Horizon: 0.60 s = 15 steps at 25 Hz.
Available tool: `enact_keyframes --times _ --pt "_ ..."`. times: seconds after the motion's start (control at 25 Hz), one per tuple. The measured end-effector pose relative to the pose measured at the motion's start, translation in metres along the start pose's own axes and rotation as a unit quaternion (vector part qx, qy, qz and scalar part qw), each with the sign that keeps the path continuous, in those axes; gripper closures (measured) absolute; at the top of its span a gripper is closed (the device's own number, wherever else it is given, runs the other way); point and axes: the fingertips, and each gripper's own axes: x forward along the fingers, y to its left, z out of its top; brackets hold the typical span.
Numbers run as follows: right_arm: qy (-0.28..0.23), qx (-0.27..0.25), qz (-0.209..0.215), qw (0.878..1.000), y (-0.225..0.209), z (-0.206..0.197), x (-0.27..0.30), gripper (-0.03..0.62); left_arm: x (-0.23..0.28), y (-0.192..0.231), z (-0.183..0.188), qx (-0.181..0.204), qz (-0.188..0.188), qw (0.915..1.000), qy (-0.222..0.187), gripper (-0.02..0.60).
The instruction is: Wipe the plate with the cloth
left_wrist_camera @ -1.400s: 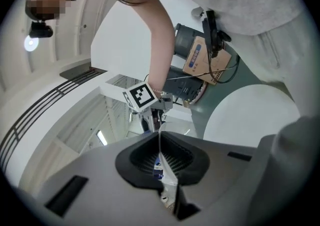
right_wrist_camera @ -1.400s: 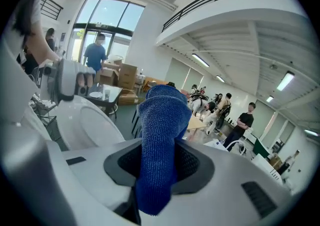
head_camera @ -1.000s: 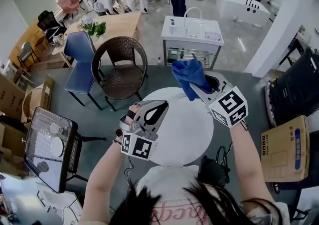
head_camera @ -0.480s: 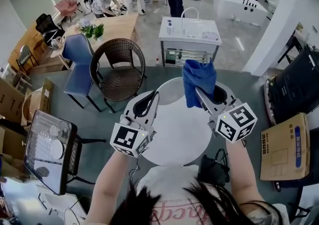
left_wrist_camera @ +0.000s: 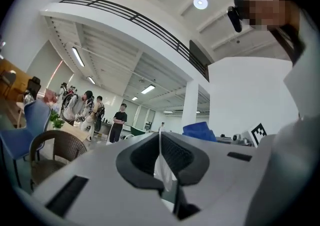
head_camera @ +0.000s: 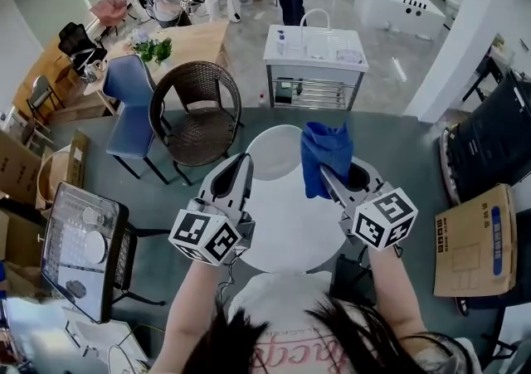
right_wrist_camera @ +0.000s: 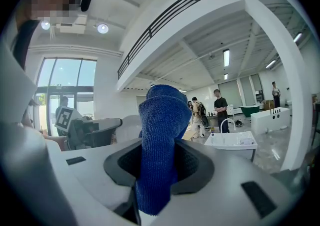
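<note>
Left tool [head_camera: 240, 167], clamped on the plate [head_camera: 274, 151] rim, has tilted it up; right tool [head_camera: 330, 177], gripping the blue cloth [head_camera: 325, 153], has swung alongside.

1 plate [head_camera: 278, 151], 1 cloth [head_camera: 325, 155], 2 grippers [head_camera: 242, 163] [head_camera: 330, 177]

My left gripper [head_camera: 242, 163] holds the plate [head_camera: 274, 148] at centre frame, left of the cloth [head_camera: 325, 148] in my right gripper [head_camera: 330, 177].
</note>
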Motion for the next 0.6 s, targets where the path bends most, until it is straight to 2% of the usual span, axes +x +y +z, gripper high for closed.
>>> enact_keyframes --times 0.2,0.6 --pt "0.012 0.018 -0.005 1.000 -0.003 -0.016 -0.004 0.462 -0.007 0.005 -0.006 -0.049 0.008 0.9987 -0.007 0.561" --pt "0.018 0.018 -0.002 1.000 -0.002 -0.020 -0.003 0.462 -0.009 0.011 -0.007 -0.054 0.018 0.9983 -0.004 0.561"
